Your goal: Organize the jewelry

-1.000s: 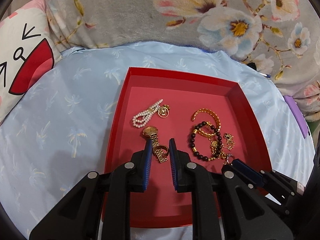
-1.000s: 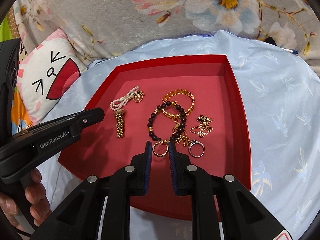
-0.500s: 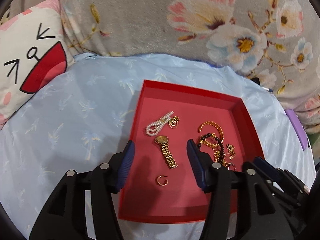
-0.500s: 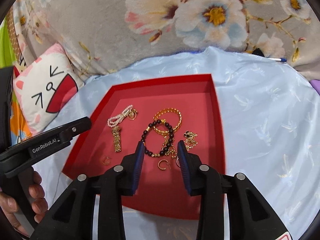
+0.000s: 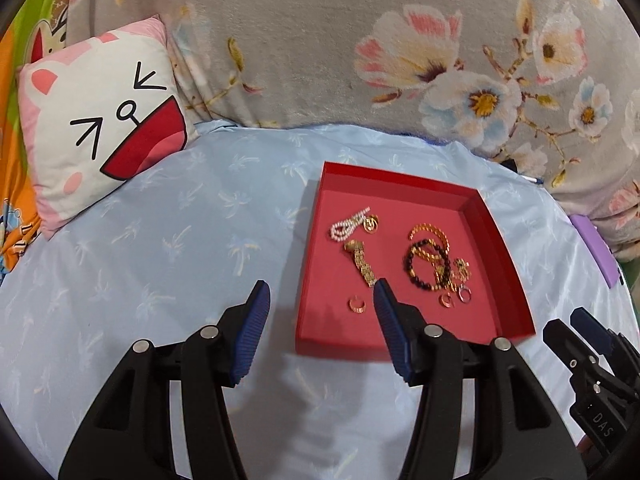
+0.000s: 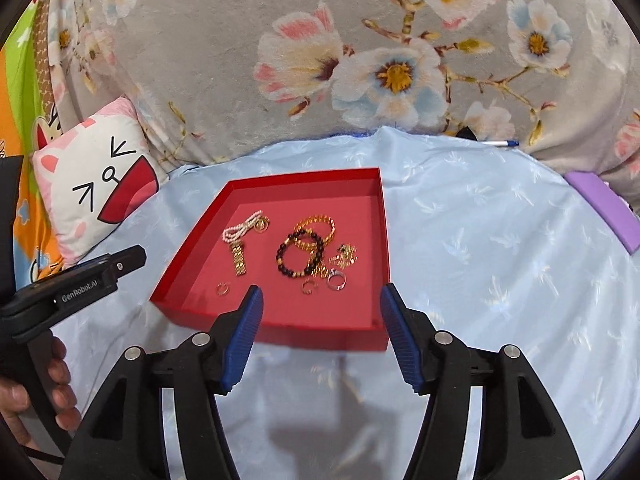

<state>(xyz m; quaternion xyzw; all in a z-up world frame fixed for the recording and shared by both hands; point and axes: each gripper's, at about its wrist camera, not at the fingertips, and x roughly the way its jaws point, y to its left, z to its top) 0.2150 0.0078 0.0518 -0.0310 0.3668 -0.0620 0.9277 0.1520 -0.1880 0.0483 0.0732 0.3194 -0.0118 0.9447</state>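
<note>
Both tongs stand open and empty, clear of the red tray (image 6: 280, 322) near its front edge. The left tongs (image 5: 320, 304) hold at a moderate gape, nothing between the pads; the right tongs (image 6: 320, 308) have just been opening and now stand a little wider, also with nothing between them.

All jewellery lies inside the tray, which sits on the light blue bedspread (image 5: 160, 240) towards the middle of the bed. Contents: pearl bracelet (image 5: 347, 225) and gold watch (image 5: 361, 262) on the tray's left side; dark bead bracelet (image 5: 420, 264) overlapping a gold bangle (image 5: 430, 234) on the right, with a tangled gold chain (image 5: 460, 270) beside them. One gold hoop earring (image 5: 356, 304) lies alone near the front wall; a second hoop (image 6: 308, 287) and a silver ring (image 6: 336, 281) lie just beside the bead bracelet.

Judgement: a release appears complete (the pieces look laid out, not yet fully separated). For any next pick, approach steeply, close on a single piece, and avoid snagging the chain.
</note>
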